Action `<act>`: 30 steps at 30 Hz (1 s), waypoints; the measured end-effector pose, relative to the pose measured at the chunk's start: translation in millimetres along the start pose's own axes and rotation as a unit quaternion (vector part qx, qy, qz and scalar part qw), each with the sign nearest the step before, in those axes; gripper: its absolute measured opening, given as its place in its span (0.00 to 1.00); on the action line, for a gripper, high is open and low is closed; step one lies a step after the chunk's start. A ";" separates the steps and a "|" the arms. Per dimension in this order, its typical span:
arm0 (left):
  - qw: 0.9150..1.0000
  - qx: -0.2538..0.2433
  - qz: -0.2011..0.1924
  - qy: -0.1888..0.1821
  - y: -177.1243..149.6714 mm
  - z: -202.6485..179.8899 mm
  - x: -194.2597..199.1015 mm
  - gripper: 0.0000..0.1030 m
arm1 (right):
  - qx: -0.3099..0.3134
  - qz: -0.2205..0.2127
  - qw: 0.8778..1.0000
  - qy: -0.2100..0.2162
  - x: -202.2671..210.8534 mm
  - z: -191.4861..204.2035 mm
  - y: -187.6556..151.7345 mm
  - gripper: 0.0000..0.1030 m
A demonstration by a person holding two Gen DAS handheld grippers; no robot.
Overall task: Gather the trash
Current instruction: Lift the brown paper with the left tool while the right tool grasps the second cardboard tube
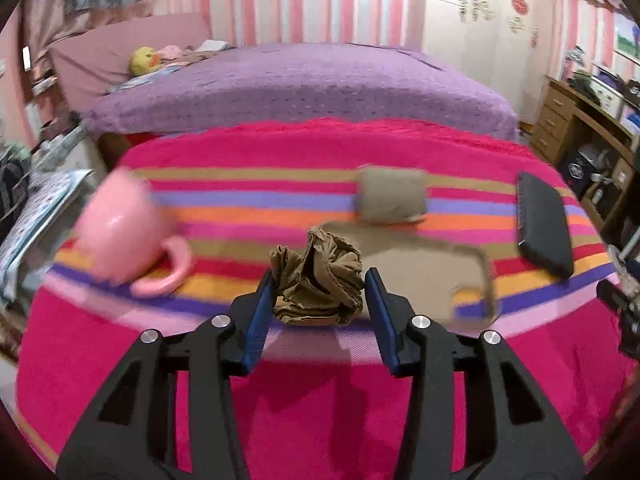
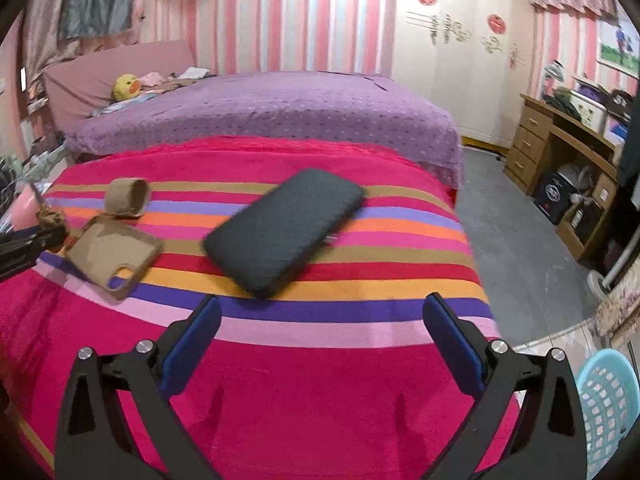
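A crumpled ball of brown paper sits between the blue pads of my left gripper, which is shut on it just above the striped blanket. The ball looks sharp while the things behind it are blurred. In the right wrist view the left gripper and the paper show at the far left edge. A brown cardboard roll lies behind a flat brown phone-case shape. My right gripper is open with nothing in it, just short of a black phone case.
A pink cup lies on its side at the left of the blanket. The black phone case lies at the right. A light blue basket stands on the floor at the lower right. A purple bed is behind, a wooden desk to the right.
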State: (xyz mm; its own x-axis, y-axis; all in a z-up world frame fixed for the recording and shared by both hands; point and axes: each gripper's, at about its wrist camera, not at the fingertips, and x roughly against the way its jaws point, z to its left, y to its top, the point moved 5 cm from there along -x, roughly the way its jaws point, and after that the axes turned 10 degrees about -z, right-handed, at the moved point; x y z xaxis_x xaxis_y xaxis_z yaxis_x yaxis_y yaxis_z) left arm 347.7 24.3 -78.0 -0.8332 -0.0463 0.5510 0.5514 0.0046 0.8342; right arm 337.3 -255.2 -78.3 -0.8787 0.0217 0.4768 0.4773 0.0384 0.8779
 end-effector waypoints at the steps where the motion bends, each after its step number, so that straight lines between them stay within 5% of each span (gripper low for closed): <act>1: 1.000 -0.007 0.001 0.014 0.3 5.7 1.1 0.43 | 0.004 0.001 1.000 0.004 -1.8 10.0 2.0 0.95; 6: 0.998 -0.002 -0.035 0.045 8.9 46.9 14.7 0.43 | 0.024 -0.009 0.999 0.038 -11.2 62.0 18.2 0.95; 21: 0.991 0.063 -0.043 0.109 17.2 140.9 16.2 0.43 | 0.047 0.026 0.994 0.096 -98.3 193.2 62.4 0.94; 25: 0.991 0.076 -0.040 0.106 17.9 147.7 13.6 0.43 | 0.051 0.045 0.993 0.094 -116.3 205.4 60.4 0.75; 28: 0.991 0.083 -0.039 0.101 17.6 148.1 14.2 0.43 | 0.048 0.058 0.991 0.107 -124.0 207.5 58.8 0.52; 30: 0.991 0.079 -0.040 0.101 17.9 147.0 14.6 0.43 | 0.051 0.052 0.991 0.116 -121.4 204.9 58.9 0.51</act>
State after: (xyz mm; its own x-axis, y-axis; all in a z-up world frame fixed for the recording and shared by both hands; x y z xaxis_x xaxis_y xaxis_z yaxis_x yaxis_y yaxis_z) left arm 339.4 170.5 -51.8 -0.8405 -0.2511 0.4801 0.4566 0.1487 0.8772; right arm 472.2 -50.9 -93.5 -0.7958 -0.1985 0.5720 0.5526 0.1482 0.8202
